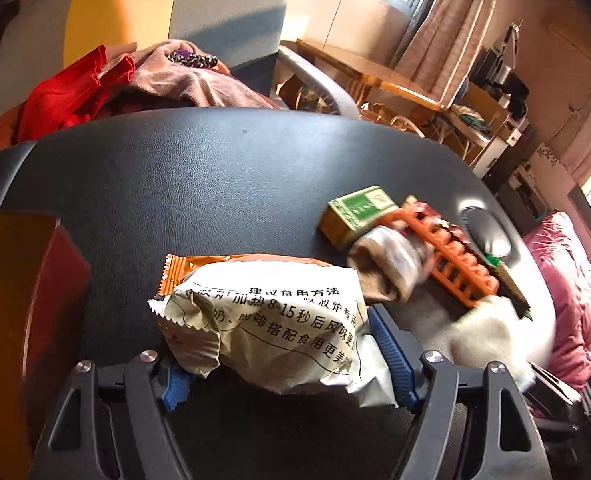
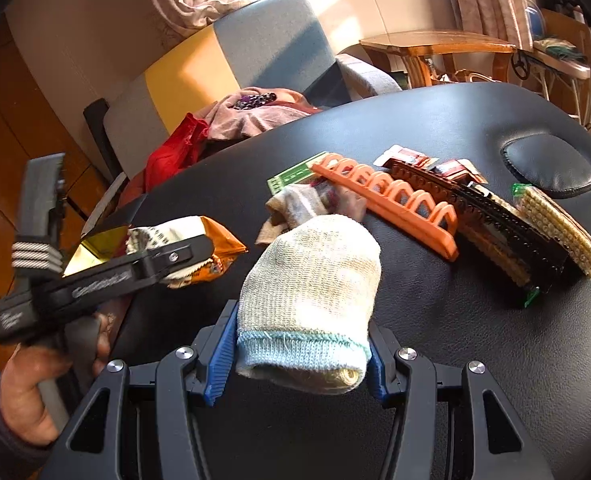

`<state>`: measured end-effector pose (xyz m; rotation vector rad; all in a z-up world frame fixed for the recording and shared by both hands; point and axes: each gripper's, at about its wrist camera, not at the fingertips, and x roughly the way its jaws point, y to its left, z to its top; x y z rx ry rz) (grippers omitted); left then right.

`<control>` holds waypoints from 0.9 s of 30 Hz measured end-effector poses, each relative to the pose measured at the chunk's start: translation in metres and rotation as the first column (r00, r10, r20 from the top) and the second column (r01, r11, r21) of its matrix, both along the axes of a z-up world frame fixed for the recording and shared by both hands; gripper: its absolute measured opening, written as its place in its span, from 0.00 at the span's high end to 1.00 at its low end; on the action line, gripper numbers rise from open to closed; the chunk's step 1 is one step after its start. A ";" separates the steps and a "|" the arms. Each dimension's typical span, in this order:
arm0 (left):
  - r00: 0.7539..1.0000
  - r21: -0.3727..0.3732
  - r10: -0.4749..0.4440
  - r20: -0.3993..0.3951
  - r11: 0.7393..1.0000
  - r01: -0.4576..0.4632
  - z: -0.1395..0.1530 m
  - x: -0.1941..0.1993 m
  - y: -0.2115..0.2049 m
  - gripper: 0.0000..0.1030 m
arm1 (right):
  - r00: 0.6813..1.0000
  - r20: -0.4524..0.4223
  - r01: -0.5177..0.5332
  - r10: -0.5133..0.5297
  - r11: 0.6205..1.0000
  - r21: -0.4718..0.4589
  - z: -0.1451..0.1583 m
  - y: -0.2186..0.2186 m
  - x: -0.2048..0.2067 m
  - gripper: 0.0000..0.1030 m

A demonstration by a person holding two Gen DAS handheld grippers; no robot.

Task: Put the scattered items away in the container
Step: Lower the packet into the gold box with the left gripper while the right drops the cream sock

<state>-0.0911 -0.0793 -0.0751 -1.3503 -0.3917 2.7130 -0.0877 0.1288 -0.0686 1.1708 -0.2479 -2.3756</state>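
My left gripper [image 1: 283,364] is shut on a white and orange snack packet [image 1: 271,320] with printed text, held just above the black padded table [image 1: 215,168]. It also shows in the right wrist view [image 2: 183,248]. My right gripper [image 2: 299,356] is shut on a cream sock with a pale blue cuff [image 2: 311,292]; that sock shows in the left wrist view [image 1: 491,332]. A red and gold box [image 1: 19,300], the container, stands at the table's left edge, close to the packet.
On the table lie a grey-brown sock [image 2: 307,204], a green box [image 1: 359,208], an orange plastic rack [image 2: 387,200], a black rack [image 2: 491,216], snack packs [image 2: 559,232] and small red packets [image 2: 427,162]. Clothes [image 1: 95,84] are heaped on a chair behind.
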 end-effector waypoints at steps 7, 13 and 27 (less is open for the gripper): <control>0.991 -0.005 0.096 -0.092 0.995 -0.097 0.050 0.085 -0.045 0.24 | 0.994 -0.050 -0.100 0.099 0.995 -0.017 0.027 -0.039 0.018 0.46; 0.959 -0.016 0.266 -0.096 0.963 -0.268 0.057 0.140 -0.128 0.24 | 0.940 -0.124 -0.319 0.319 0.947 0.016 0.053 -0.130 0.051 0.46; 0.892 -0.070 0.448 -0.048 0.890 -0.451 0.018 0.192 -0.222 0.24 | 0.816 -0.058 -0.564 0.575 0.814 0.142 0.036 -0.282 0.076 0.46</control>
